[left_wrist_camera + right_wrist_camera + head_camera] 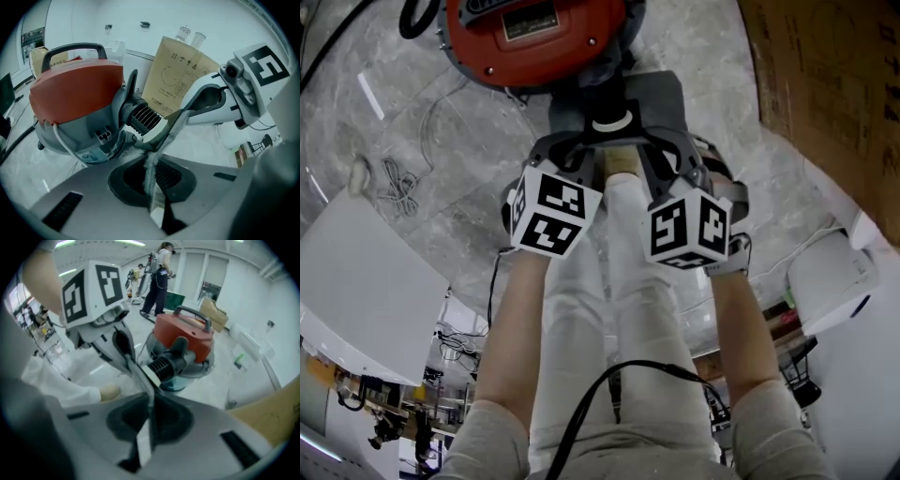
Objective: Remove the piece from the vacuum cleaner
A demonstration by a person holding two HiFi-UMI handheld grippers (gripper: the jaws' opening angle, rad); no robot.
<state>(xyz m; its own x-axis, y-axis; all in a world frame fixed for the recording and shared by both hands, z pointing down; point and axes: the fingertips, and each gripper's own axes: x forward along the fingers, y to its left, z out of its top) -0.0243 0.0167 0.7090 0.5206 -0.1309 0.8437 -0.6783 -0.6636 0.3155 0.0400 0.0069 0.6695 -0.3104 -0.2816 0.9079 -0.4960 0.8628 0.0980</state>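
A red and grey vacuum cleaner [534, 37] [75, 93] [185, 333] stands on the marble floor ahead of me. Out of its front sticks the piece, a black ribbed connector with a white band [143, 117] [161, 365] [614, 120]. My left gripper [602, 145] [150, 152] comes in from the left and is shut. From the right comes my right gripper [637, 145] [151, 397], also shut. The two sets of tips meet just in front of the connector's white end. I see nothing between either pair of pads.
A cardboard box [825, 75] [180, 75] stands to the right of the vacuum. A white cord [389, 178] lies on the floor at left, by a white table [356, 291]. A white appliance [830, 277] sits at right. People [157, 277] stand far behind.
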